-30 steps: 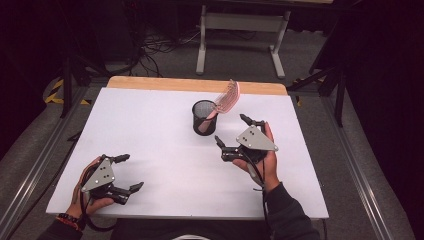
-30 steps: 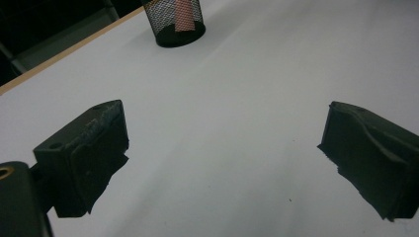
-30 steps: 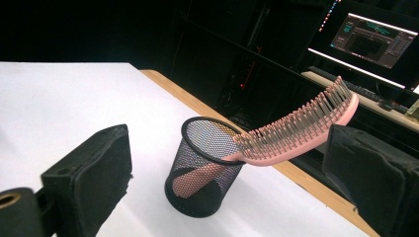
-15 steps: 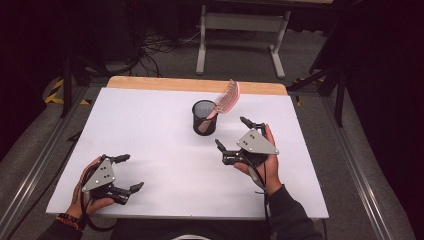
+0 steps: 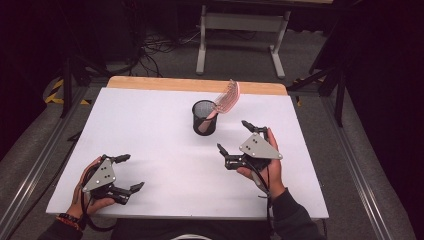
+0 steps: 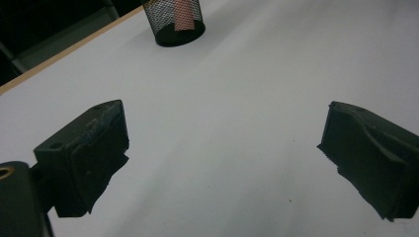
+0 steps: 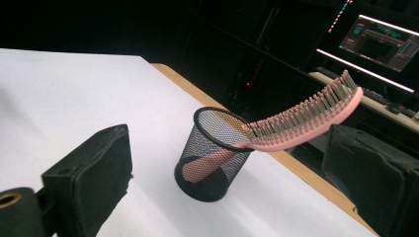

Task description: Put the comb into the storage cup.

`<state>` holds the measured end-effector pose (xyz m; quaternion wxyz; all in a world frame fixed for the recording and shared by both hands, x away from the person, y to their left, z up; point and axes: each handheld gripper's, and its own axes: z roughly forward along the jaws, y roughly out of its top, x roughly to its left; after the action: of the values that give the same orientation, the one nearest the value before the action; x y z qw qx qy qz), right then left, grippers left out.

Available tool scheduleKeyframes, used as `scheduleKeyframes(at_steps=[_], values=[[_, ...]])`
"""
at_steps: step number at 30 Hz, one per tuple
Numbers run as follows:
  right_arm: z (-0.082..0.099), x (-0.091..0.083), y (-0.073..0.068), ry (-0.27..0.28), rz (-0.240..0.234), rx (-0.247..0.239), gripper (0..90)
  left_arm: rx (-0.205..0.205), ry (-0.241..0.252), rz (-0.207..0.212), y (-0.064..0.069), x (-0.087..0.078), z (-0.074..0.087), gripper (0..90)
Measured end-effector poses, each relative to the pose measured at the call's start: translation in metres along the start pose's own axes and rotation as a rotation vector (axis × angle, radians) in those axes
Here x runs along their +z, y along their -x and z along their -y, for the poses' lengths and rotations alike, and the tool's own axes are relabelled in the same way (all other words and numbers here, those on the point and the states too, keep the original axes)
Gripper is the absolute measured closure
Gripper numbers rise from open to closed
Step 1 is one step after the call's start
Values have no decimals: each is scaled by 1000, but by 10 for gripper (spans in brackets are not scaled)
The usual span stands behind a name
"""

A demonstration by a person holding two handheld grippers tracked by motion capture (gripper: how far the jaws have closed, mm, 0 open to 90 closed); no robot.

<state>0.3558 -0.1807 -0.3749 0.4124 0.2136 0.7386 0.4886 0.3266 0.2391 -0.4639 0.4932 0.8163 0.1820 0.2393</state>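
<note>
Left gripper (image 5: 125, 172): near the front left corner of the white table (image 5: 150, 120), held in a hand, jaws spread wide with bare tabletop between them; holds nothing
Mesh cup (image 5: 204, 117): black wire pen holder, upright, toward the back of the table a little right of centre; stands well apart from both grippers
Pink hairbrush (image 5: 227, 97): handle down inside the mesh cup, bristled head leaning out over the rim to the right and away from the person; seen close in the right gripper view (image 7: 306, 116)
Brush handling (judged): light, stiff plastic, smooth and likely a bit slippery; bristles flexible, poor to pinch; best taken across the flat spine of the head, or on the neck just above the cup rim; the cup looks light too and may tip or drag if the brush is pulled sideways
Right gripper (image 5: 240, 137): right of centre, just in front of the cup, jaws wide apart, empty, aimed toward the brush
</note>
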Motion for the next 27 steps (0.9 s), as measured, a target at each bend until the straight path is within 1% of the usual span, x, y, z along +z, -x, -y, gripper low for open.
scheduleKeyframes(at_steps=[14, 21, 27], values=[[6, -8, 0, -14, 9, -12, 57, 4, -9, 2, 1, 1, 0, 54], [9, -11, -2, -21, 13, -21, 57, 14, -21, 1, 1, 2, 0, 54], [14, -15, -1, -32, 15, -30, 57, 14, -16, -1, 1, 1, 0, 54]])
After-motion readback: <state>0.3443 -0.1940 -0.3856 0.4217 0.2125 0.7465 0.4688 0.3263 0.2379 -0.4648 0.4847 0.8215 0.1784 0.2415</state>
